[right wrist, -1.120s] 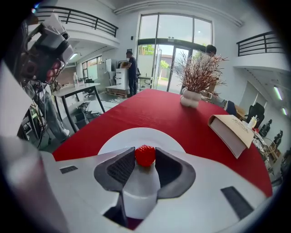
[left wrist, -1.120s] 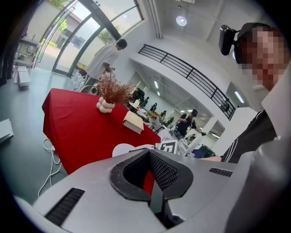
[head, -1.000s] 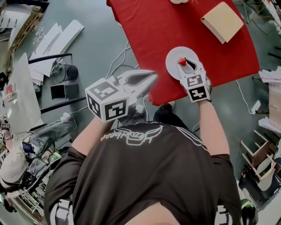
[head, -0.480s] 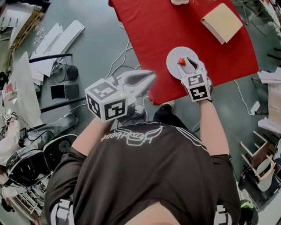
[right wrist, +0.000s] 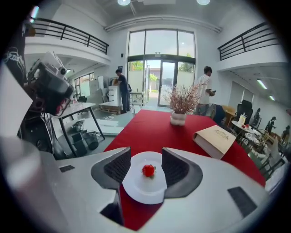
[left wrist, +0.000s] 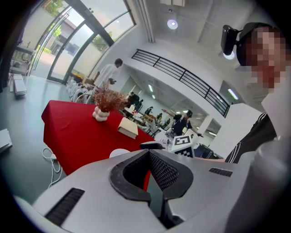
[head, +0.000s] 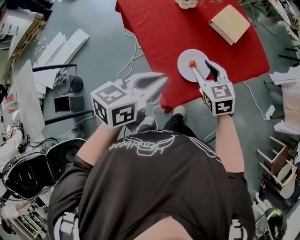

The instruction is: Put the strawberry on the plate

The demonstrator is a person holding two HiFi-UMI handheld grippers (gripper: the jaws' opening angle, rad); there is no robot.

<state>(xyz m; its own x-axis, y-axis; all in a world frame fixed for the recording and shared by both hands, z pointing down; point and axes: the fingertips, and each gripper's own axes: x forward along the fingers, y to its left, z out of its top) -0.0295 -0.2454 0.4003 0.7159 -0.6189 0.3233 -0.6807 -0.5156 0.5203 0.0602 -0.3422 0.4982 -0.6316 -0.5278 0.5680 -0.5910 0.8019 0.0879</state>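
Note:
A small red strawberry (head: 192, 63) lies on the white plate (head: 187, 72) near the front edge of the red table (head: 164, 33). My right gripper (head: 202, 68) hovers just behind the plate with its jaws opening. Nothing is between its pads. In the right gripper view the strawberry (right wrist: 148, 170) rests free on the plate (right wrist: 144, 189), framed by the spread jaws of that gripper (right wrist: 146, 160). My left gripper (head: 160, 82) is held off the table's front left corner over the floor, shut and empty. In its own view the left gripper (left wrist: 149, 157) shows its pads almost together.
A tan book (head: 229, 23) lies at the table's far right, with a white vase (head: 186, 3) of dried twigs behind it. Boards (head: 61, 42), cables (head: 129, 61) and dark gear (head: 28, 173) litter the floor to the left. People stand in the background of both gripper views.
My right gripper has let go of the strawberry, spread its jaws and drawn back from the plate. The strawberry stays on the plate. The left gripper has barely moved.

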